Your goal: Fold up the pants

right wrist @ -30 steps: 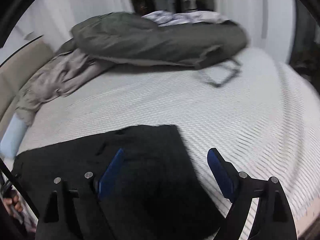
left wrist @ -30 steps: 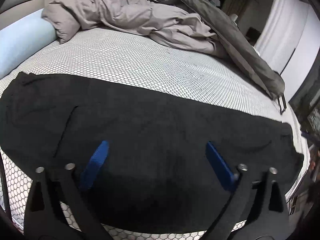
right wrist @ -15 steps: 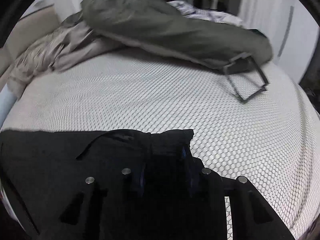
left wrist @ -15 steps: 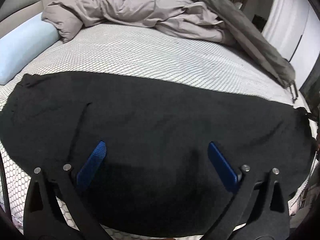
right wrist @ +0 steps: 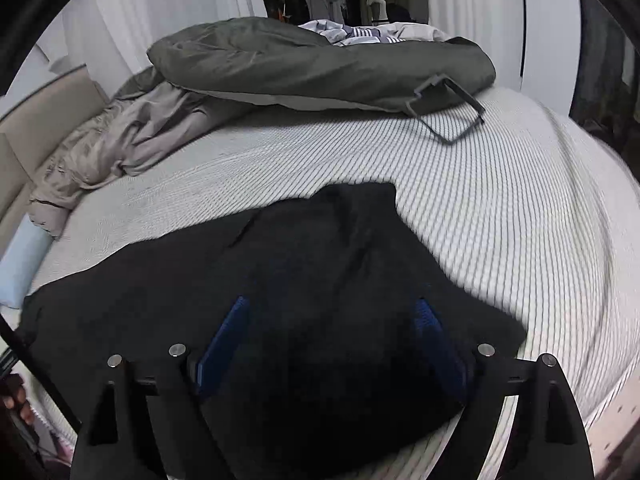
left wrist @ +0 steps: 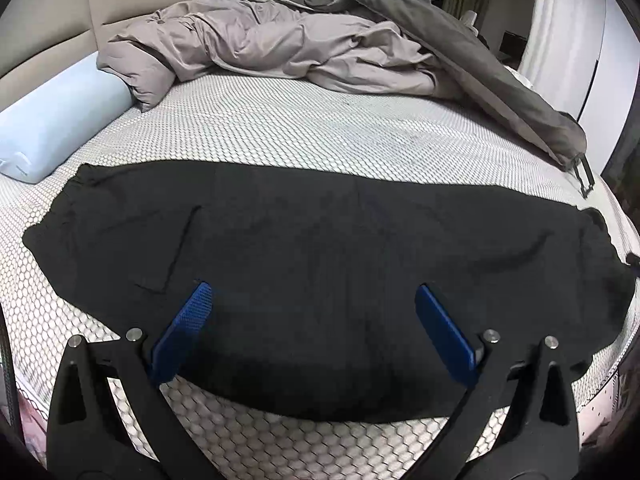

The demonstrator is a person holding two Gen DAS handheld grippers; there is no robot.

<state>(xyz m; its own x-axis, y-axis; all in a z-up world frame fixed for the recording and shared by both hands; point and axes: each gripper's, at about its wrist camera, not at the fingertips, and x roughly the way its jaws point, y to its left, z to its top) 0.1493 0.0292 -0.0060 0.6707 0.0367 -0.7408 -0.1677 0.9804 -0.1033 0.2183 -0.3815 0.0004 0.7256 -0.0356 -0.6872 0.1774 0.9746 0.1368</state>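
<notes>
While both grippers hang over the near edge of the bed, the scene reads as follows.

Pants: black pants (left wrist: 320, 264) lie spread flat across the near half of the bed (left wrist: 320, 132), long axis running left to right; one end reaches toward the pale blue pillow (left wrist: 60, 120) at the left, the other toward the bed's right edge.

Left gripper pose: left gripper (left wrist: 316, 320) tilted steeply down toward the mattress, above the near middle of the pants.

Left gripper state: released; blue pads (left wrist: 182, 332) stand wide apart, cloth below them but nothing pinched.

Right gripper pose: right gripper (right wrist: 332, 344) angled downward over the right-hand end of the pants (right wrist: 304, 288); this view is motion-blurred.

Right gripper state: jaws opening, now wide; the fabric lies between and under the pads (right wrist: 224, 340), which do not press on it.

Far side: a beige duvet (left wrist: 256, 48) lies crumpled at far left, a dark grey cover (right wrist: 320, 64) overlapping it at far right, both well apart from the pants.

Headboard: tan headboard (left wrist: 52, 36) behind the pillow.
</notes>
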